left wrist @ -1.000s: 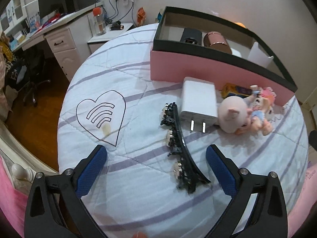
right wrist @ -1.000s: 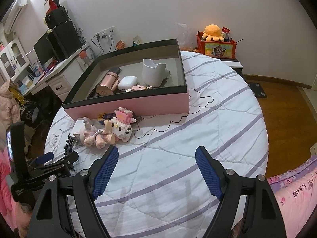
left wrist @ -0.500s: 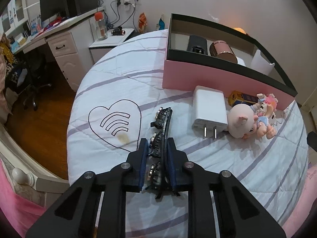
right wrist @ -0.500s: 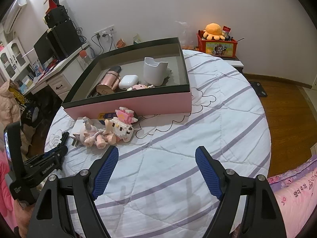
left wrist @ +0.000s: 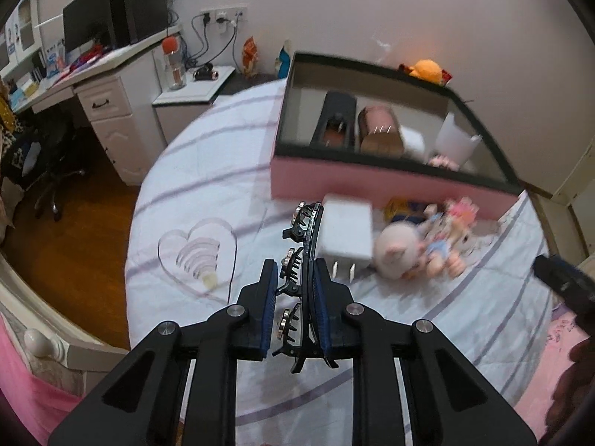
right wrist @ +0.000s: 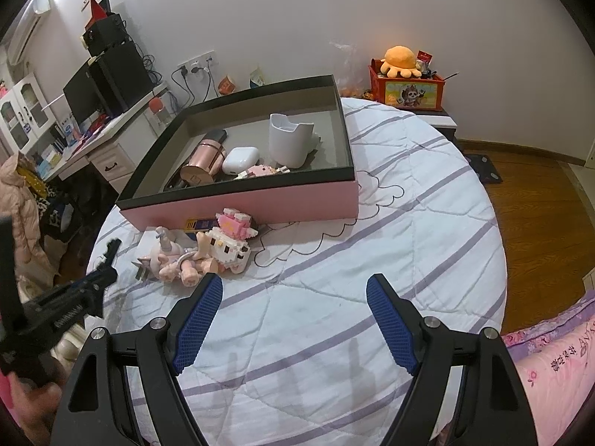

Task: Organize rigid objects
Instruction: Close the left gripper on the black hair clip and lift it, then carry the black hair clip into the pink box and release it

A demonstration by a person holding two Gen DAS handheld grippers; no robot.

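My left gripper (left wrist: 295, 278) is shut on a black hair clip (left wrist: 308, 241) with metal studs and holds it clear of the striped bedspread; its tip (right wrist: 111, 247) also shows in the right wrist view. A white charger (left wrist: 347, 230), a pink pig doll (left wrist: 398, 249) and a block figure (right wrist: 230, 238) lie in front of the pink box (right wrist: 241, 204). That box holds a rose-gold cylinder (right wrist: 204, 160), a white earbud case (right wrist: 240, 160) and a white cup (right wrist: 290, 141). My right gripper (right wrist: 293, 316) hangs open over bare bedspread, with nothing between its fingers.
A desk with monitor (left wrist: 89, 26) and a white nightstand (left wrist: 193, 93) stand left of the bed. A red crate with an orange plush (right wrist: 405, 81) sits behind the bed. Wooden floor (right wrist: 539, 204) lies beyond the round bed's right edge.
My left gripper closed on the hair clip where it lay on the bedspread, then rose with it. The right gripper has not moved.
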